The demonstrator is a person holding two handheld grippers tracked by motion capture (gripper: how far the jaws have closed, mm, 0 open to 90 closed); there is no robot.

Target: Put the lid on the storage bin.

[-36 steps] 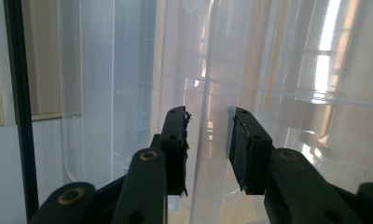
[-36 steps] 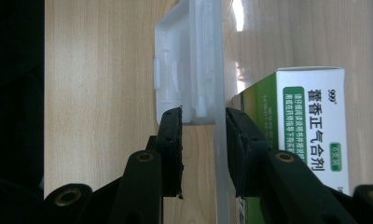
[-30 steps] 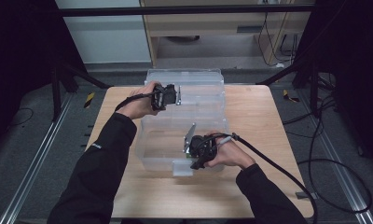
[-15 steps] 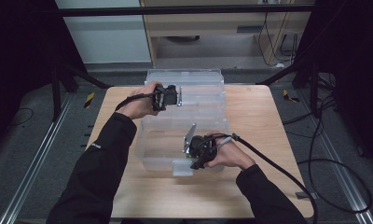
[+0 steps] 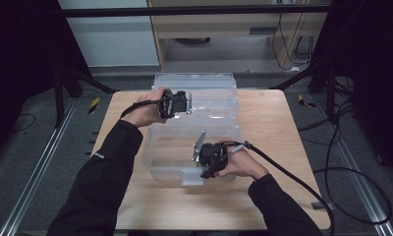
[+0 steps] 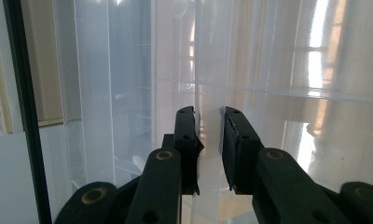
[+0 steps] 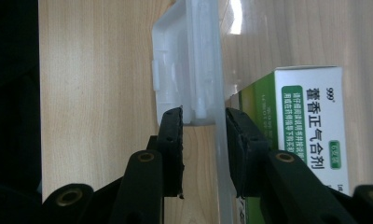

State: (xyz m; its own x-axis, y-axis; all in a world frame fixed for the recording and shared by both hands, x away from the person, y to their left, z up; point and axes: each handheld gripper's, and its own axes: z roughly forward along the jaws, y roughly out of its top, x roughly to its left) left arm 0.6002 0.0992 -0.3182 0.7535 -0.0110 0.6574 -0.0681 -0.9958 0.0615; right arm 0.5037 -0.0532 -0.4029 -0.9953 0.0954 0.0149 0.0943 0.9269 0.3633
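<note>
High view: a clear plastic storage box [image 5: 177, 157] stood on the wooden table [image 5: 283, 147], its lid [image 5: 204, 93] swung back on the far side. The left gripper [image 5: 187, 102], held in the person's left hand [image 5: 148, 108], was at the far-left part of the box, where the lid met the body. The right gripper [image 5: 204, 160], held in the right hand [image 5: 241, 164], was at the near wall of the box, just beside the latch tab [image 5: 192, 177] at the middle of the near edge. A black cable [image 5: 293, 179] trailed from the right gripper toward the near right corner of the table.

Left gripper view: the two black jaws of the left gripper [image 6: 209, 135] stood slightly apart, one on each side of a thin translucent edge of the box [image 6: 208, 93]; whether the pads pressed on the plastic cannot be told.

Right gripper view: the jaws of the right gripper [image 7: 204, 140] straddled the clear near wall [image 7: 220, 154], with a gap on both sides, so they were parted rather than clamped. The white latch tab [image 7: 184, 70] lay just beyond the jaw tips against the wood. Inside the box, just past the wall, lay a green-and-white medicine carton [image 7: 310, 126] printed with Chinese characters.
</note>
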